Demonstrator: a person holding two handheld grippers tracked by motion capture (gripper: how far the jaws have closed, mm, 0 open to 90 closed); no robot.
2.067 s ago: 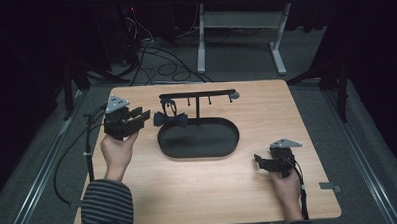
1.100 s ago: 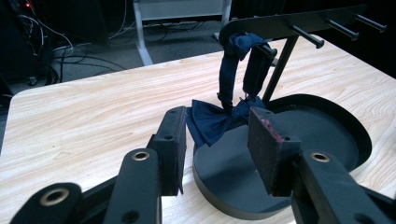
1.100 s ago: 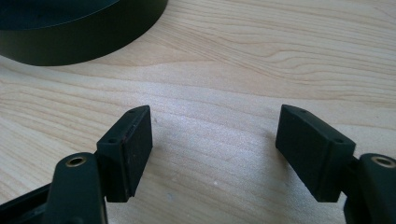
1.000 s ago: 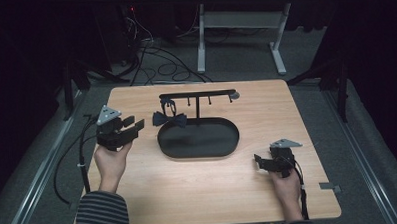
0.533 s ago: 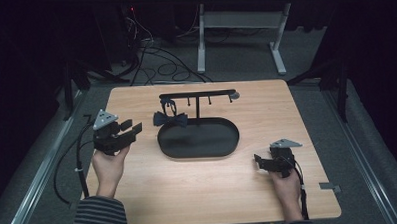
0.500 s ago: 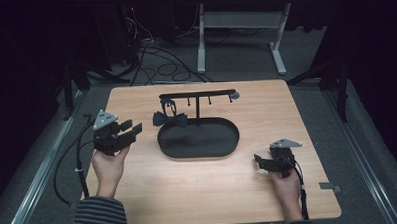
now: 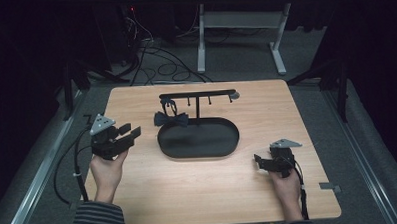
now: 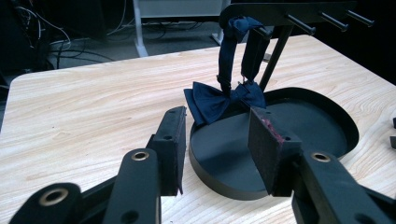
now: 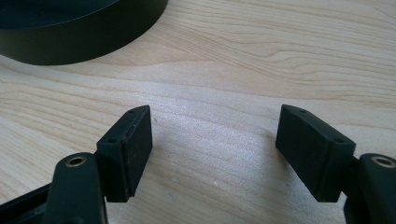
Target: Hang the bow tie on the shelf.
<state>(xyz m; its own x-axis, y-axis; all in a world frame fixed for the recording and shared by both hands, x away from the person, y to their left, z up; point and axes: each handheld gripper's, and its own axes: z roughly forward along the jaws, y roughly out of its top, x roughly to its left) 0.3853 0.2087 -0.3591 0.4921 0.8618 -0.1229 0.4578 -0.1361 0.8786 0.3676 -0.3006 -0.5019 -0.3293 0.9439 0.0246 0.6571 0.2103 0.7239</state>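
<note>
A dark blue bow tie (image 7: 170, 119) (image 8: 223, 99) hangs by its strap from the left end of a black peg rack (image 7: 196, 96) that rises from an oval black tray (image 7: 227, 143) (image 8: 336, 126). My left gripper (image 7: 129, 134) (image 8: 217, 149) is held above the table's left side, well short of the bow tie, jaws open with nothing between them. My right gripper (image 7: 259, 162) (image 9: 215, 149) rests low at the table's front right, open over bare wood, near the tray's rim (image 9: 84, 44).
The wooden table (image 7: 286, 109) stands over a dark floor with cables (image 7: 154, 58) and a white desk frame (image 7: 239, 35) behind it. Several bare pegs (image 8: 327, 21) stick out along the rack. A small grey bracket (image 7: 329, 188) sits at the table's right edge.
My left hand has drawn back from the bow tie toward the table's left front, jaws still open and empty. The right hand has stayed put.
</note>
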